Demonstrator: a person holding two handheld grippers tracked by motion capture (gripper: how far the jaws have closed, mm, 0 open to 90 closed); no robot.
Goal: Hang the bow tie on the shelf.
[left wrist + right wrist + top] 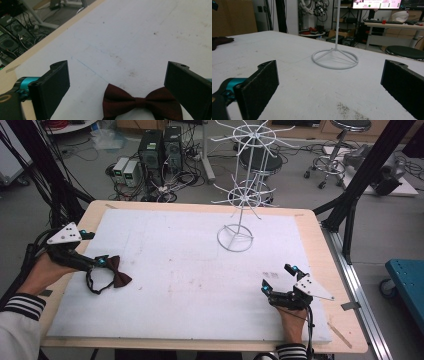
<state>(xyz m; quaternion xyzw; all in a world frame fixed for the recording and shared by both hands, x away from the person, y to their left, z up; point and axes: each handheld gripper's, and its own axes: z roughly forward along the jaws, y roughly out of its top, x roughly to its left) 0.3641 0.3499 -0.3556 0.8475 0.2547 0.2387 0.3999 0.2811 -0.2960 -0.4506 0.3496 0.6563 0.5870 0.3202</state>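
At the left of the high view, the left gripper (102,261) stands wide open, holding nothing, with the dark red bow tie (117,272) just before its jaws. At the lower right, the right gripper (278,278) is wide open too and empty, facing the white wire stand (244,195).

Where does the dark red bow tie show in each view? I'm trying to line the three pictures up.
High view: the bow tie lies at the left of the white mat, just off the left gripper.
Left gripper view: bottom centre, between the open fingers.
Right gripper view: a dark tip at the far left edge.
Shared landmark: the white mat, on which it lies.
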